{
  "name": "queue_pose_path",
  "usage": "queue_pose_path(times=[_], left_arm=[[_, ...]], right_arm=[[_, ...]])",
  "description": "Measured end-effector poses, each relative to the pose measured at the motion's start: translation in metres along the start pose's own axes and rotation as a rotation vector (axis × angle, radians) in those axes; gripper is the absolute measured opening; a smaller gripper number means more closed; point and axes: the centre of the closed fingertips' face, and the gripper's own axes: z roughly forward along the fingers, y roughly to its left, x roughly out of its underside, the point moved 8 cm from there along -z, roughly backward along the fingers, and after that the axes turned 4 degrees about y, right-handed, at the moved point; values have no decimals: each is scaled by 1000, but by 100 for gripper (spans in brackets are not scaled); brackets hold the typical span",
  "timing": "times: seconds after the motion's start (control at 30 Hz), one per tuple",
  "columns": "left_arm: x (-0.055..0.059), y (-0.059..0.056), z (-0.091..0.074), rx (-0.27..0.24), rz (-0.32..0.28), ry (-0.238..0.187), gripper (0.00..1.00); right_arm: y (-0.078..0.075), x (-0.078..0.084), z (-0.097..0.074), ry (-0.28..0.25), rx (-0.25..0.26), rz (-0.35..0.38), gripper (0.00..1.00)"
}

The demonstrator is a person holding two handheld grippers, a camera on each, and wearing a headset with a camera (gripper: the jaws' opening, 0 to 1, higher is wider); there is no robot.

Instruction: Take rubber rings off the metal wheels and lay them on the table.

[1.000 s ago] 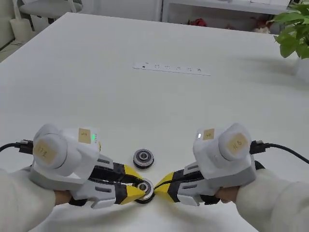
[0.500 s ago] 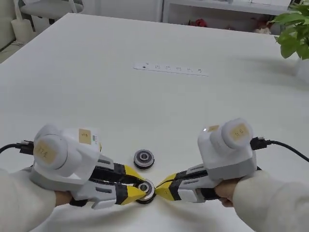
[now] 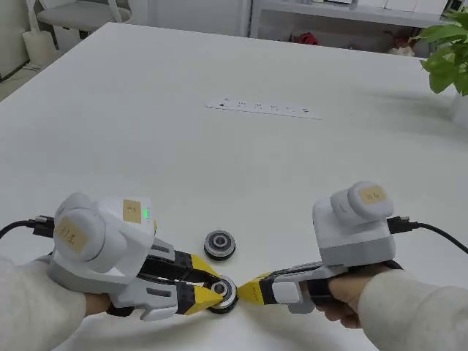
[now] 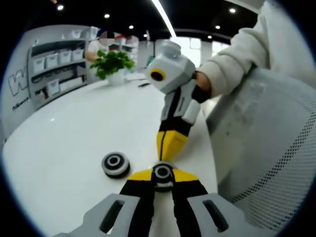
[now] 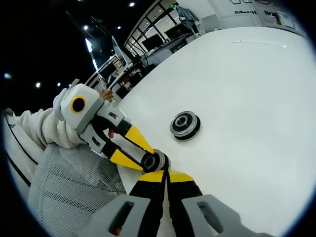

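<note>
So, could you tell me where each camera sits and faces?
Head view: on the headset, facing down at the table; left tool, right tool and sleeves show.
Left gripper view: on the left tool, facing the right tool; own jaws.
Right gripper view: on the right tool, facing the left; own jaws.
All share the held wheel and loose wheel.

Large letter W on far wall (image 4: 15, 81) (rest cut off); gripper stickers (image 3: 131, 210) too blurred.
</note>
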Motion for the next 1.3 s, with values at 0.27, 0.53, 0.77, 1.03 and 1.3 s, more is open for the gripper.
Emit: queue_pose_path(times=[0.27,0.53,0.77,1.03,1.3], left_arm=[[-1,0,1,-4,4,1,14],[-1,1,1,-7,3,0,14],[-1,1,1,-8,4,0,13],[-1,2,1,-9,5,1,13],[-1,2,1,-11,3,2,13]], right_arm=[[1,-2,-2,-26,-31,76,0],[2,-3,-3,-34,-39,89,0],[3,-4,-3,-38,-46,95,0],[4,-5,-3,-37,-45,101,0],[5,-6,-3,-38,-46,96,0]])
